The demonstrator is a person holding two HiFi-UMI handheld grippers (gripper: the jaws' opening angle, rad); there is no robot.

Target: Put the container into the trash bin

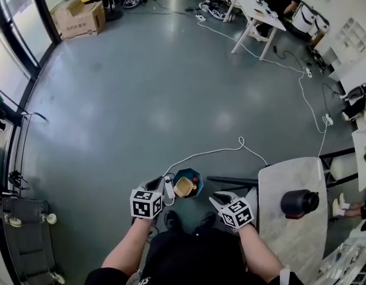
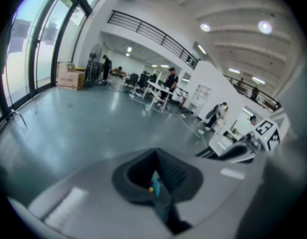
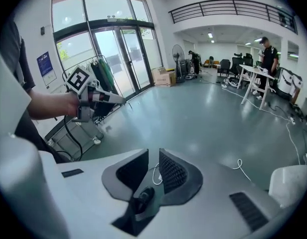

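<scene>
Head view only: container (image 1: 183, 187) inside bin (image 1: 200, 187)

My head camera looks steeply down on the floor (image 1: 141, 100), my left gripper (image 1: 166, 190) and right gripper (image 1: 216, 199). Each gripper camera sits close behind its own jaws, facing out across that floor; both catch the white desk (image 2: 156, 91).

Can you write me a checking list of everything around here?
Surface: grey shiny floor.
Job's things: tan container sits in the round blue trash bin.
Clutter: black round pot on a white speckled table; brown cardboard box.
Grippers: left gripper fingers together, empty; right gripper fingers apart, empty.
Cables: thin white cable along the floor.
Surroundings: tall glass doors, white desk, people far off.
</scene>
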